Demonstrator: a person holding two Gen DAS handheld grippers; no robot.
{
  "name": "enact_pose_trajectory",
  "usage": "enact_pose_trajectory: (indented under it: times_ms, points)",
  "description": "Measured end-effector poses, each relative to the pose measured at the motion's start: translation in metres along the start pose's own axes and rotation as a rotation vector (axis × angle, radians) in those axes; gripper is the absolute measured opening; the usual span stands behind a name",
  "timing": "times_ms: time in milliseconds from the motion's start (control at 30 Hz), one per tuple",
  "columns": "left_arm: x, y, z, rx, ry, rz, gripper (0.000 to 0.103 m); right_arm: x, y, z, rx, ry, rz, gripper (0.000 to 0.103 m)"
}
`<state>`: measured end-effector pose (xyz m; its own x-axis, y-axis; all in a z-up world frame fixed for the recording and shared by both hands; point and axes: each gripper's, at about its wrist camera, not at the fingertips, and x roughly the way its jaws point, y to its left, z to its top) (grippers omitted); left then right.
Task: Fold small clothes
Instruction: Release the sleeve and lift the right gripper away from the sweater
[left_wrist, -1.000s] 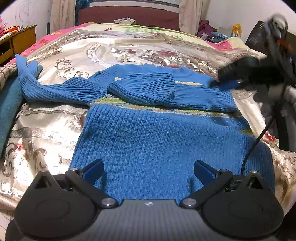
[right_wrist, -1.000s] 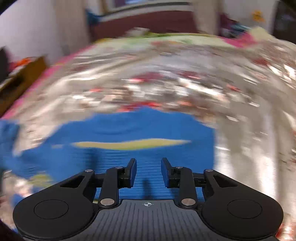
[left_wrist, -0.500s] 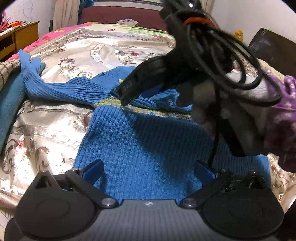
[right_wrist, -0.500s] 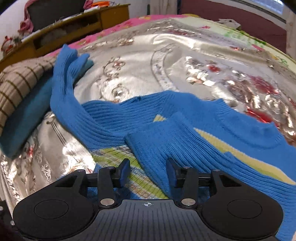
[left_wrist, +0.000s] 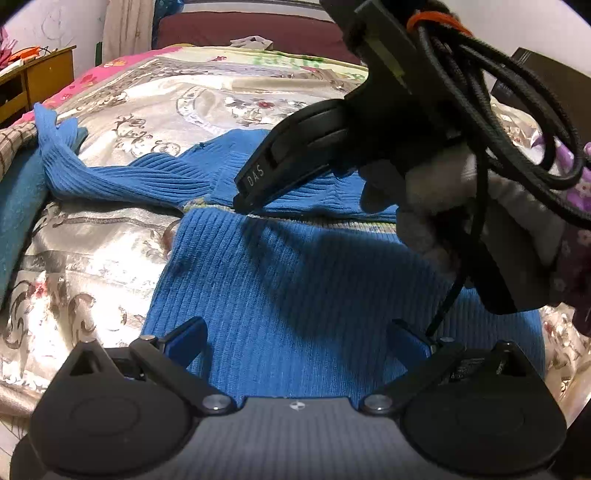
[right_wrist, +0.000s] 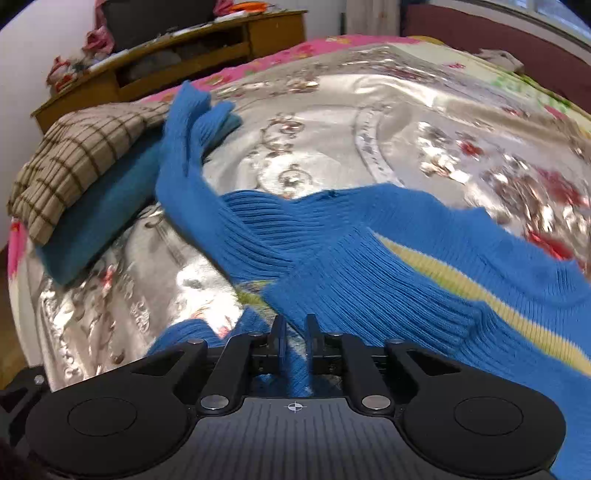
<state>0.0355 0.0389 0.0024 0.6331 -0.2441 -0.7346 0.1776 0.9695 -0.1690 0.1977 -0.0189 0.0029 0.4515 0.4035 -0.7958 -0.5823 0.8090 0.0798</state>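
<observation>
One sleeve of the blue ribbed knit sweater (right_wrist: 369, 280) lies folded across; the right gripper (right_wrist: 294, 334) is closing on its cuff, the left gripper (left_wrist: 295, 338) gapes wide, the other sleeve (right_wrist: 184, 177) remains outstretched.

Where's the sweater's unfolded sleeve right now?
The unfolded sleeve stretches left across the bedspread, its cuff resting on the teal and plaid folded clothes.
</observation>
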Motion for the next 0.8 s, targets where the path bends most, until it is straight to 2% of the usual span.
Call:
enact_pose_trajectory:
  times_ms: [100, 233, 333, 467, 700, 800]
  points:
    - [0.001, 0.000, 0.000, 0.000, 0.002, 0.003, 0.103, -0.007, -0.015, -0.001, 0.087, -0.035, -0.001, 0.018]
    - [0.002, 0.000, 0.000, -0.002, 0.009, 0.001, 0.103, -0.025, -0.037, 0.000, 0.158, -0.096, -0.010, 0.024]
    - [0.003, -0.001, 0.001, 0.006, 0.009, 0.003, 0.103, -0.022, -0.056, -0.003, 0.199, -0.084, -0.092, 0.025]
    - [0.005, -0.001, 0.001, 0.007, 0.017, 0.019, 0.103, -0.002, -0.079, -0.014, 0.267, -0.007, -0.215, 0.025]
    - [0.013, -0.001, -0.001, 0.002, 0.056, 0.041, 0.103, -0.029, -0.070, -0.025, 0.252, -0.081, -0.208, 0.025]
    - [0.018, -0.003, -0.002, 0.006, 0.084, 0.060, 0.103, -0.038, -0.075, -0.033, 0.289, -0.093, -0.208, 0.025]
